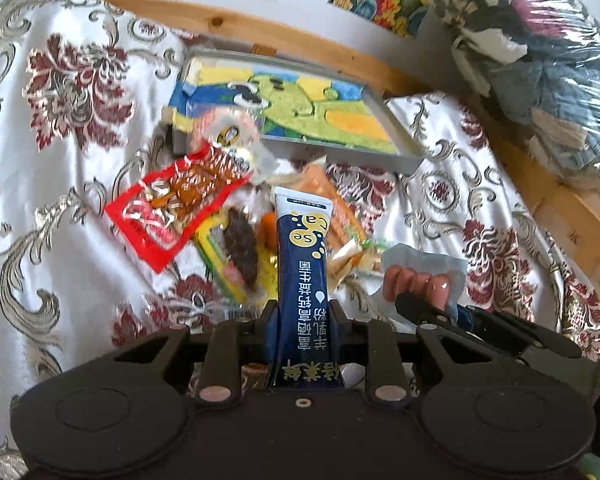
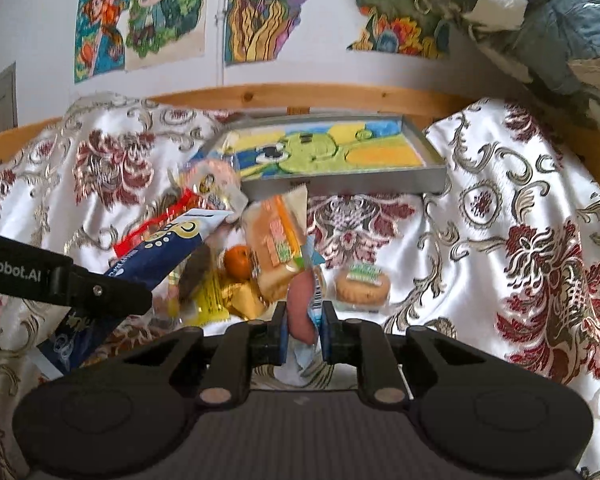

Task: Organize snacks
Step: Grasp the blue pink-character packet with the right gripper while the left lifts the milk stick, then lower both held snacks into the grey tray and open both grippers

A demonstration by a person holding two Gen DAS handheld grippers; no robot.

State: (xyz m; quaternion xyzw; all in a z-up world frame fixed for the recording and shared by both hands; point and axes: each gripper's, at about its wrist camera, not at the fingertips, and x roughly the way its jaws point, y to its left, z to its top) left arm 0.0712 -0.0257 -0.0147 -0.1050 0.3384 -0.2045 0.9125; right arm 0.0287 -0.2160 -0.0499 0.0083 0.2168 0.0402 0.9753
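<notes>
While the left tongs (image 1: 303, 312) are pressed against a dark blue stick sachet (image 1: 303, 264), the sachet is held upright between the two jaws, its white top end pointing away from the camera. Just beyond the sachet's tip a heap of snacks is seen on the patterned white and red cloth (image 1: 72, 128): a red packet (image 1: 172, 208) to the left of the tongs, a yellow packet with a dark filling (image 1: 236, 252) beside it, and an orange wrapped bread (image 1: 336, 208) to the right. Farther ahead of the heap a grey tray (image 1: 400, 160) with a green and yellow picture on its floor is set on the cloth, and no snack is seen inside it.

The right tongs (image 2: 303, 320) are closed on a clear pack of pink sausages (image 2: 300, 304), which is pinched between the jaws and raised above the cloth. In the left wrist view the same pack is seen to the right of the left tongs. A small orange fruit (image 2: 238, 260) lies ahead and left of the right tongs, and a round wrapped biscuit (image 2: 362, 286) lies just ahead to the right.
</notes>
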